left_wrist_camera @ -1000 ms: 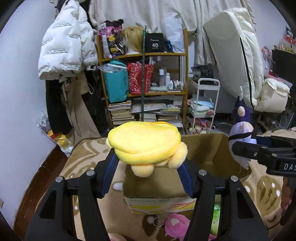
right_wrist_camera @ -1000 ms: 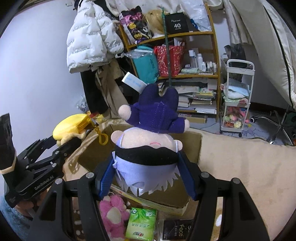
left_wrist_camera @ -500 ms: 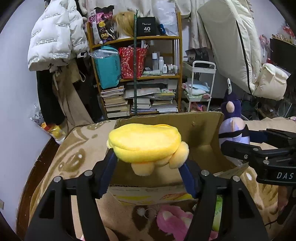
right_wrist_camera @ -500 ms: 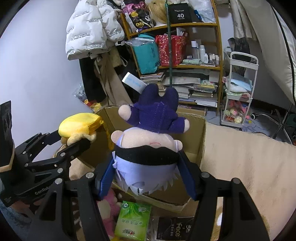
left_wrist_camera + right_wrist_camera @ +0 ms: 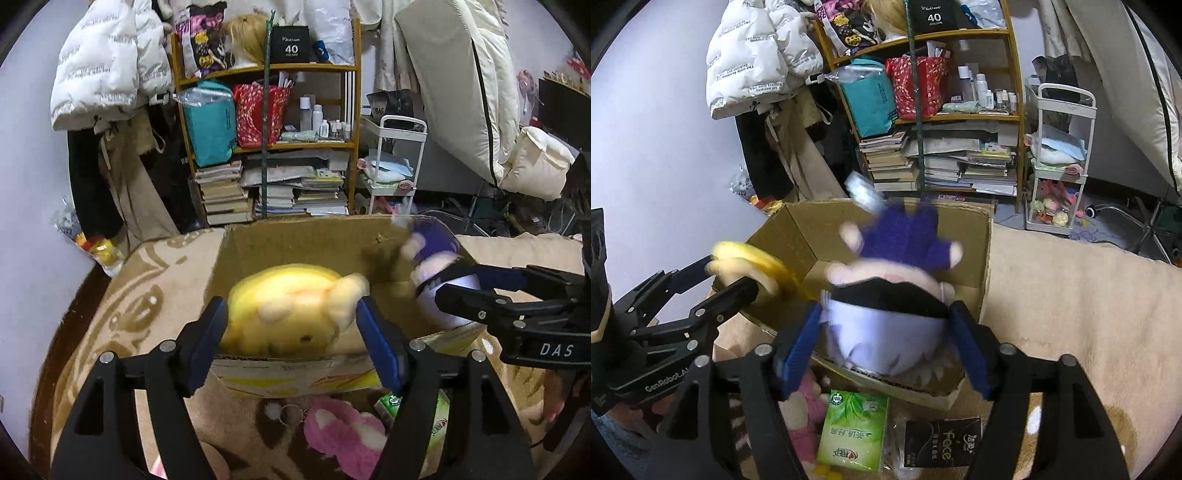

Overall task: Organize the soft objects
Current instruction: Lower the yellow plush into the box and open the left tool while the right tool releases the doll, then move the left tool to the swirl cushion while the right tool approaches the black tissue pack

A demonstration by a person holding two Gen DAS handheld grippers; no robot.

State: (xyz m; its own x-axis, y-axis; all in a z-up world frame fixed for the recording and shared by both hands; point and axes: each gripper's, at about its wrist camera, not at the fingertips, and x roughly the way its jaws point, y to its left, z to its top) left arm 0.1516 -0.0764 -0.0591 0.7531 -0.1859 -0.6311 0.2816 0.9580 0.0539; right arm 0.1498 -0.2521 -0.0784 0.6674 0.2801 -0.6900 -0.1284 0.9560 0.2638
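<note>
Left gripper (image 5: 291,343) jaws just opened wide, blurred yellow plush (image 5: 288,310) loose between them over the cardboard box (image 5: 295,240); right gripper (image 5: 886,343) likewise opening, purple doll (image 5: 886,295) between its pads above the box

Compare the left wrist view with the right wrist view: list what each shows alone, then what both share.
Left wrist only: a white pillow at far right and a key ring beside the pink plush.

Right wrist only: a black tissue pack marked "Face".

Both: the cardboard box, yellow plush, purple-clad doll, pink plush, green tissue pack and bookshelf.
</note>
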